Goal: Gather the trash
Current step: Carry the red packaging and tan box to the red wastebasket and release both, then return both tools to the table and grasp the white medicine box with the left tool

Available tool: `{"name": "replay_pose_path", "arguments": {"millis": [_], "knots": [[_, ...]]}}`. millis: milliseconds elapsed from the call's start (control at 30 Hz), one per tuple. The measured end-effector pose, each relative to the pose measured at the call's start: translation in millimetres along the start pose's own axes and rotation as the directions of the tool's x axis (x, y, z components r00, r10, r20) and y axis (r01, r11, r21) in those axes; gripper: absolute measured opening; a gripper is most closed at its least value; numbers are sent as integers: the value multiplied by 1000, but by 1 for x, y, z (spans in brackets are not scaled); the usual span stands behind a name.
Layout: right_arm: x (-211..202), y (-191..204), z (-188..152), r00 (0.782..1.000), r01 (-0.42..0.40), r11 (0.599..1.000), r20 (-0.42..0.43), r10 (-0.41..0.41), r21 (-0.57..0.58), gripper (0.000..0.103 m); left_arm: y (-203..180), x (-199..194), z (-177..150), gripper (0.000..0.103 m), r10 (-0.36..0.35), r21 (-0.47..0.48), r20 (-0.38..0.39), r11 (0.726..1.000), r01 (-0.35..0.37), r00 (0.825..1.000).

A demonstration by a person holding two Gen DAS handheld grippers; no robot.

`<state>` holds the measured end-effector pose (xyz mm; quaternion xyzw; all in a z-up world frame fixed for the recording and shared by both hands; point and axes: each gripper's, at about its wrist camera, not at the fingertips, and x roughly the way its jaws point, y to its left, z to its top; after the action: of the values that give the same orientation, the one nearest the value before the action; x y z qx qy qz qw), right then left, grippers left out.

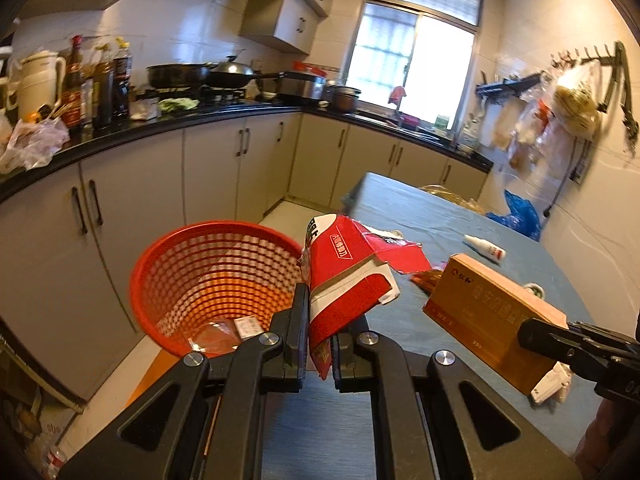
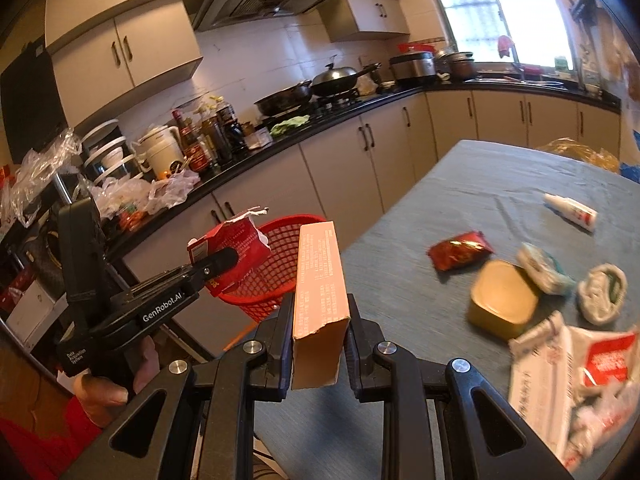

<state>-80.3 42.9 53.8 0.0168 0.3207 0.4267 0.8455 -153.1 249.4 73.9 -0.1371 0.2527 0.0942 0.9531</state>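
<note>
My left gripper [image 1: 322, 320] is shut on a torn red and white carton [image 1: 352, 276], held at the table's edge just right of the red mesh trash basket [image 1: 212, 280]. The basket holds a few scraps. My right gripper [image 2: 320, 320] is shut on an orange cardboard box [image 2: 320, 280], held above the table edge near the basket [image 2: 280, 256]. The box also shows in the left wrist view [image 1: 488, 312]. The left gripper and its carton [image 2: 236, 252] show in the right wrist view.
The blue-clothed table [image 2: 480, 184] carries a red wrapper [image 2: 460, 250], a yellow tub [image 2: 502, 300], crumpled wrappers [image 2: 600, 292], a white bottle [image 2: 572, 212] and torn packaging [image 2: 572, 376]. Cabinets [image 1: 160, 184] and a cluttered black counter stand behind the basket.
</note>
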Motion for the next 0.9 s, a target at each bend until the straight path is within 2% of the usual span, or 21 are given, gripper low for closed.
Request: {"name": "replay_pose_path", "arguments": {"millis": [400, 800, 833, 900], "knots": [[83, 26, 42, 995, -46, 999, -89, 48, 23, 24, 53, 23, 4, 9, 35, -86, -52, 996, -39, 998], [162, 26, 62, 984, 16, 999, -177, -9, 39, 25, 77, 51, 14, 10, 78, -104, -100, 991, -88, 992], [166, 25, 64, 982, 13, 999, -187, -5, 44, 29, 79, 53, 15, 13, 79, -107, -104, 990, -90, 991], [169, 21, 65, 982, 11, 998, -190, -1, 55, 30, 82, 57, 17, 27, 79, -116, -108, 989, -91, 991]]}}
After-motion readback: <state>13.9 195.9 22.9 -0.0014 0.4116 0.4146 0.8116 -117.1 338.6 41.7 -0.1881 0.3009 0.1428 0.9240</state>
